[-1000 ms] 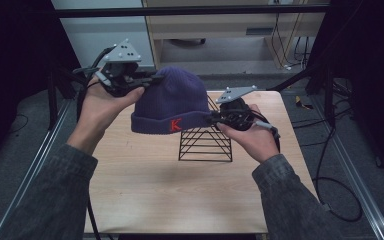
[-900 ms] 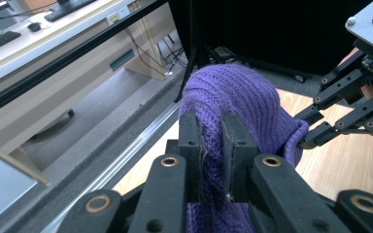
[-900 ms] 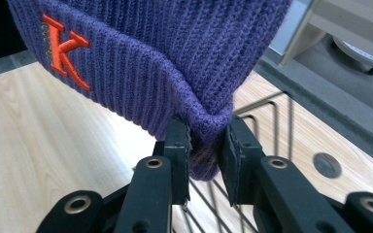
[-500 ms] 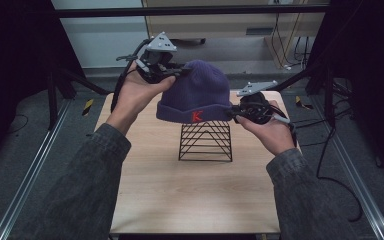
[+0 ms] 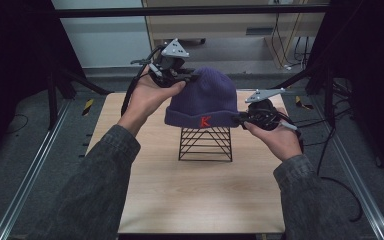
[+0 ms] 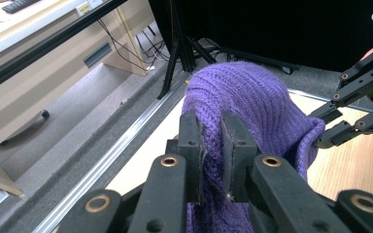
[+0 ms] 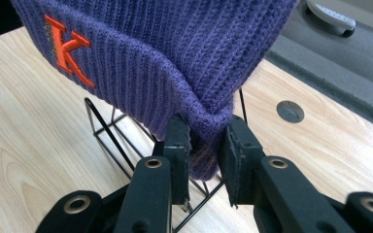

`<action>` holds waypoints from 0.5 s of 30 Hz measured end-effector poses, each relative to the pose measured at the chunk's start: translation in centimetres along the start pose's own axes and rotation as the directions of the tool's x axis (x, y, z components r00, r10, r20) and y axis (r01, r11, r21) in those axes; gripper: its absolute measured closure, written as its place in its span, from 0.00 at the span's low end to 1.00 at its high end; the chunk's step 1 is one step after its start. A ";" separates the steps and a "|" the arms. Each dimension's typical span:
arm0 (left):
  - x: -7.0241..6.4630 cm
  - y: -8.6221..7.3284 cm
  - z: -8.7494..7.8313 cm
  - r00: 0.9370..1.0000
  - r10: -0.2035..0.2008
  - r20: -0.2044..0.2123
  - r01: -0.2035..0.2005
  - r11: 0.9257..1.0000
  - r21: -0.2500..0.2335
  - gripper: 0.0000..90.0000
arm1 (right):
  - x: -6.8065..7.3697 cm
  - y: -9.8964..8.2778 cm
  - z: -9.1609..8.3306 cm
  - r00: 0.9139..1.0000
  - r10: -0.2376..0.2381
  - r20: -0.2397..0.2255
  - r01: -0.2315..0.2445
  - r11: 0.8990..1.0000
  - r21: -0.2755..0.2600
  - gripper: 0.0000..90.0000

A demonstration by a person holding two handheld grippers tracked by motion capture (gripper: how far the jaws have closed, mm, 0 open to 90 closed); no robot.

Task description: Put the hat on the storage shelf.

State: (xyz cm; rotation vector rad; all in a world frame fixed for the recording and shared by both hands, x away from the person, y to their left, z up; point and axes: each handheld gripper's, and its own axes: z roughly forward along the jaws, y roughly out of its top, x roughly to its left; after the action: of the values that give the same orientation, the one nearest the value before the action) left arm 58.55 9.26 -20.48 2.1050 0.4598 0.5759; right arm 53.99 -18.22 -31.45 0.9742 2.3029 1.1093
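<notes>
- Purple beanie (image 5: 205, 97) is held in the air over the black wire stand (image 5: 205, 144), roughly mid-table, toward the far half.
- Left gripper (image 5: 182, 79) is clamped on the beanie's far-left side, up near the crown. In the left gripper view the knit (image 6: 252, 102) is pinched tight between the two black jaws, which stand almost together.
- Right gripper (image 5: 242, 118) is clamped on the folded cuff at the beanie's right edge. In the right gripper view the cuff (image 7: 175, 73) sits bunched between the pads, so the jaws are a bit wider apart than the left ones.
- The orange "K" (image 5: 205, 120) on the cuff faces the near side, just left of the right gripper.
- The beanie's lower edge sits at the top of the wire stand; cannot tell whether they touch.
- The stand rests on the light wooden table (image 5: 145, 200), directly under the beanie.
- Left hand (image 5: 147, 97) is raised and farther out than the right hand (image 5: 275, 137), so the beanie tilts, left side higher.
</notes>
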 end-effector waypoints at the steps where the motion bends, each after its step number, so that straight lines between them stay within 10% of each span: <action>1: 0.0 -0.1 0.2 1.000 -0.005 0.000 0.005 1.000 -0.005 0.89 | 0.0 -0.1 0.0 1.000 0.003 0.000 -0.003 1.000 0.005 0.82; 15: -0.3 -0.8 1.7 1.000 -0.007 0.010 0.007 1.000 0.015 0.89 | -0.4 -1.7 0.2 1.000 0.021 0.008 -0.022 0.999 0.027 0.82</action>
State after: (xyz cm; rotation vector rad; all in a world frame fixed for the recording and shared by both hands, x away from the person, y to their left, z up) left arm 59.12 8.41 -22.02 2.1194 0.4667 0.5588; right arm 53.74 -19.16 -32.88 1.0140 2.3128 1.0835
